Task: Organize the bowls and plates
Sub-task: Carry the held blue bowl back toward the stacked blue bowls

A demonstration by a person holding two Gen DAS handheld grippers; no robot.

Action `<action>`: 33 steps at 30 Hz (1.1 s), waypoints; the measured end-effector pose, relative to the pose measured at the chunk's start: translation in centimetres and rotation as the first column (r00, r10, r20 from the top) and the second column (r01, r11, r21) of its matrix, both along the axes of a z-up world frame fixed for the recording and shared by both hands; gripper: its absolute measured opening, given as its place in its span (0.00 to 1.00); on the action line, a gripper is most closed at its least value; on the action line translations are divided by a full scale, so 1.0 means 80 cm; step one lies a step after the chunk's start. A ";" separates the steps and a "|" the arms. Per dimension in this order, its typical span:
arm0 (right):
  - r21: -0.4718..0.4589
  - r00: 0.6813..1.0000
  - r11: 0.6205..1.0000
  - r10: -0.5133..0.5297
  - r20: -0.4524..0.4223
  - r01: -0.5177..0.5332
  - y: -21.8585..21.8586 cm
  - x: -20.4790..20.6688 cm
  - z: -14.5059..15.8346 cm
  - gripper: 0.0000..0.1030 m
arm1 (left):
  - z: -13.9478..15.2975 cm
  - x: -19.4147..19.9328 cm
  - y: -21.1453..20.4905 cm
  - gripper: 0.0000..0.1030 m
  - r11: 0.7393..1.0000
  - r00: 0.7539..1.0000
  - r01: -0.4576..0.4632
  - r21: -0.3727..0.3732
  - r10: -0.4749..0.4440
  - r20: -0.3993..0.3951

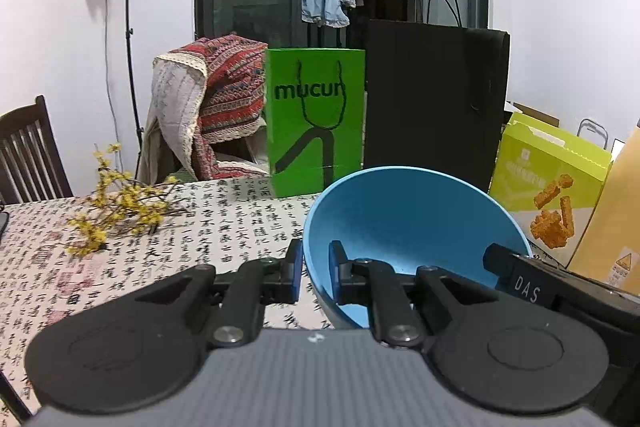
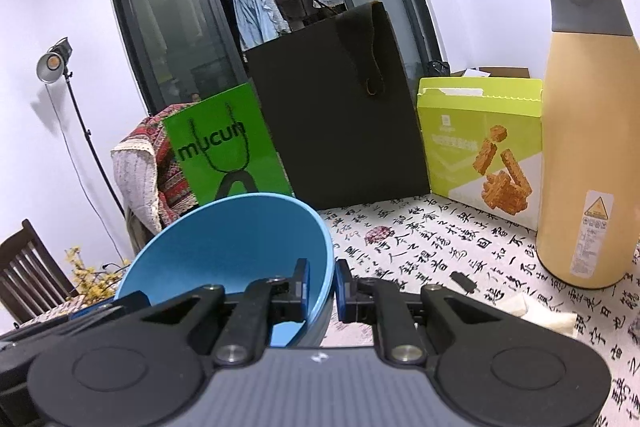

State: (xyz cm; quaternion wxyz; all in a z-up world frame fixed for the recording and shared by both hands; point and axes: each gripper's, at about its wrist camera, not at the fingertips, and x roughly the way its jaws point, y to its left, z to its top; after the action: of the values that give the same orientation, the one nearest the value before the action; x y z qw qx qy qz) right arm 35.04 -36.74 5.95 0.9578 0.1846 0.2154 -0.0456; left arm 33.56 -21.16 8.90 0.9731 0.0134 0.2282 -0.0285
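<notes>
A blue bowl [image 1: 412,223] is held over the table between both grippers. My left gripper [image 1: 316,271] is shut on the bowl's left rim, one finger outside and one inside. My right gripper [image 2: 322,289] is shut on the bowl's right rim [image 2: 240,247] in the same way. The right gripper's body shows at the bowl's far side in the left wrist view [image 1: 532,283]. No plates are in view.
The table has a calligraphy-print cloth [image 1: 224,223]. At the back stand a green bag [image 1: 316,123], a black bag [image 1: 432,99], a lime snack box [image 2: 480,139] and a tall beige flask [image 2: 588,131]. Yellow flower twigs [image 1: 116,211] lie at the left. A chair [image 1: 28,155] stands beyond.
</notes>
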 end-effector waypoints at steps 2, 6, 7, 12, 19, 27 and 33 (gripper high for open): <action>0.001 1.000 1.000 0.008 0.004 -0.008 0.006 -0.008 0.003 0.12 | 0.001 -0.009 0.005 0.14 1.000 1.000 -0.004 0.003 0.004 0.002; -0.008 1.000 1.000 0.017 0.015 -0.017 0.017 -0.026 0.006 0.12 | 0.003 -0.027 0.016 0.14 1.000 1.000 -0.014 0.004 0.014 0.007; -0.008 1.000 1.000 0.021 0.014 -0.021 0.020 -0.030 0.006 0.12 | 0.004 -0.031 0.018 0.14 1.000 1.000 -0.016 0.003 0.016 0.008; 0.001 0.999 0.999 0.033 0.018 -0.033 0.029 -0.049 0.007 0.12 | 0.009 -0.051 0.028 0.14 1.000 1.000 -0.018 0.004 0.018 0.019; -0.003 0.999 0.999 0.041 0.034 -0.041 0.040 -0.074 0.013 0.12 | 0.010 -0.074 0.041 0.14 1.000 0.999 -0.025 -0.005 0.025 0.023; 0.000 0.997 0.998 0.063 0.045 -0.063 0.055 -0.092 0.017 0.12 | 0.012 -0.099 0.064 0.14 0.999 0.999 -0.046 -0.012 0.046 0.029; -0.014 0.995 0.996 0.094 0.047 -0.093 0.076 -0.103 0.017 0.12 | 0.011 -0.113 0.084 0.14 0.997 0.997 -0.071 -0.020 0.072 0.029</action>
State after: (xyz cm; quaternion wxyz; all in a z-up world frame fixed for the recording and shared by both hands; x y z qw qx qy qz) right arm 26.81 -30.68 7.34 0.9648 0.1699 0.2009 0.0023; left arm 24.52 -14.44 9.78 0.9769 -0.0037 0.2136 0.0042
